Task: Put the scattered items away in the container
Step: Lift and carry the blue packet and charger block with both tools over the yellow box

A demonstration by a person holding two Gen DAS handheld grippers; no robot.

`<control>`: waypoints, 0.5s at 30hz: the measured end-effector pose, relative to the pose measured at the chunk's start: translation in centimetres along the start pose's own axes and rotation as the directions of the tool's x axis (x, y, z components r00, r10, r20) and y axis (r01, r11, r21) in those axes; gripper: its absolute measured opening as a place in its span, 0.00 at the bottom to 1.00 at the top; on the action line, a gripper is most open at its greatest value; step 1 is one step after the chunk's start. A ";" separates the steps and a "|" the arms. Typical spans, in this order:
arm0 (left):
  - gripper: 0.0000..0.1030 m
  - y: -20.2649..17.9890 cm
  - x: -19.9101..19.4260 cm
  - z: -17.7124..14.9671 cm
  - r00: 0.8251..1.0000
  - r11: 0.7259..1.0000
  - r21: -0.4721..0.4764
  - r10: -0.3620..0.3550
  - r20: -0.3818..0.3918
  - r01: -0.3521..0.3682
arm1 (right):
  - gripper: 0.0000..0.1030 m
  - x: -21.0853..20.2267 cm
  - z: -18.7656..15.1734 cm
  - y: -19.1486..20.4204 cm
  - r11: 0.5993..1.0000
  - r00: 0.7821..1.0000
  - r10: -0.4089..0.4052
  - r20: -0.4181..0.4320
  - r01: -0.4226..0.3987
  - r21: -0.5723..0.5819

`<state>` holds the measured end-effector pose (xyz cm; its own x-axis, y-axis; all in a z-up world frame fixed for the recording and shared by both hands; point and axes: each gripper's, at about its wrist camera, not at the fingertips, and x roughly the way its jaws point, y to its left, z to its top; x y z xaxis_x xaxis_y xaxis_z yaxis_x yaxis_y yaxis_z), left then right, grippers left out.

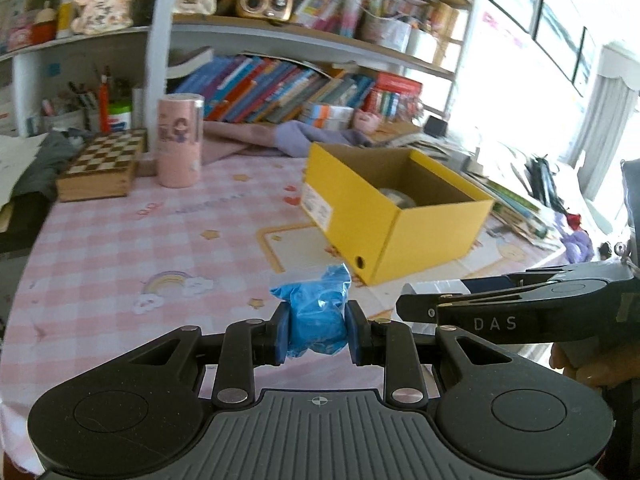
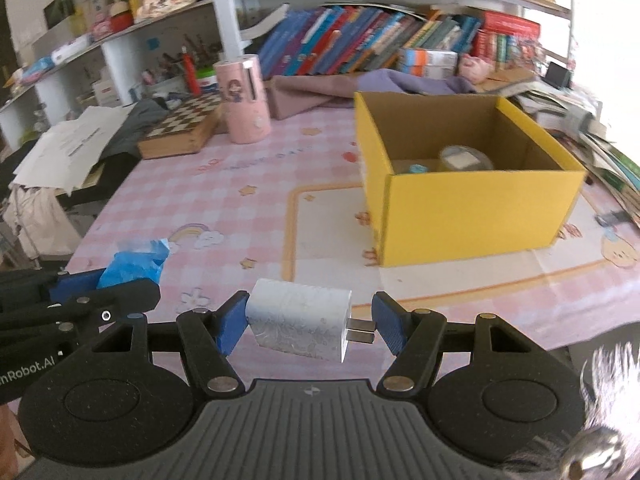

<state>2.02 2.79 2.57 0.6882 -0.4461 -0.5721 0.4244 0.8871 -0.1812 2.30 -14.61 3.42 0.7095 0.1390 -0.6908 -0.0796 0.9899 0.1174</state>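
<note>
My left gripper [image 1: 318, 332] is shut on a crumpled blue plastic packet [image 1: 318, 312], held above the pink checked tablecloth [image 1: 120, 240]. The open yellow cardboard box [image 1: 420, 240] stands ahead and to the right of it. My right gripper [image 2: 308, 324] is shut on a white charger plug [image 2: 298, 320]; one pad presses its body and the other its metal prongs. From this side the yellow box [image 2: 480, 208] is ahead and right, with a round clear lidded tub [image 2: 464, 158] and a small blue item [image 2: 416, 168] inside. The blue packet [image 2: 136, 260] shows at the left.
A pink tumbler [image 1: 180, 140] and a wooden chessboard box [image 1: 104, 164] stand at the back left. A purple cloth [image 2: 400, 80] lies behind the box. Bookshelves [image 1: 280, 88] line the back, and books and papers [image 1: 512, 200] are piled along the right edge.
</note>
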 end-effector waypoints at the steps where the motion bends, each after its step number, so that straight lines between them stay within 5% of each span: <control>1: 0.26 -0.3 0.2 0.0 1.000 1.000 0.007 -0.008 -0.002 0.008 | 0.63 -0.2 -0.2 -0.4 1.000 1.000 -0.009 0.000 0.009 0.008; 15: 0.26 -4.4 2.7 0.6 0.992 0.988 0.096 -0.116 -0.052 0.120 | 0.63 -2.3 -1.8 -4.8 0.988 0.994 -0.106 -0.004 0.106 0.111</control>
<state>2.35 -2.38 2.34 0.6030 -0.5392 -0.5878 0.5587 0.8115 -0.1712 -0.16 -19.66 3.14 0.7112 0.0333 -0.7022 0.0739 0.9898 0.1218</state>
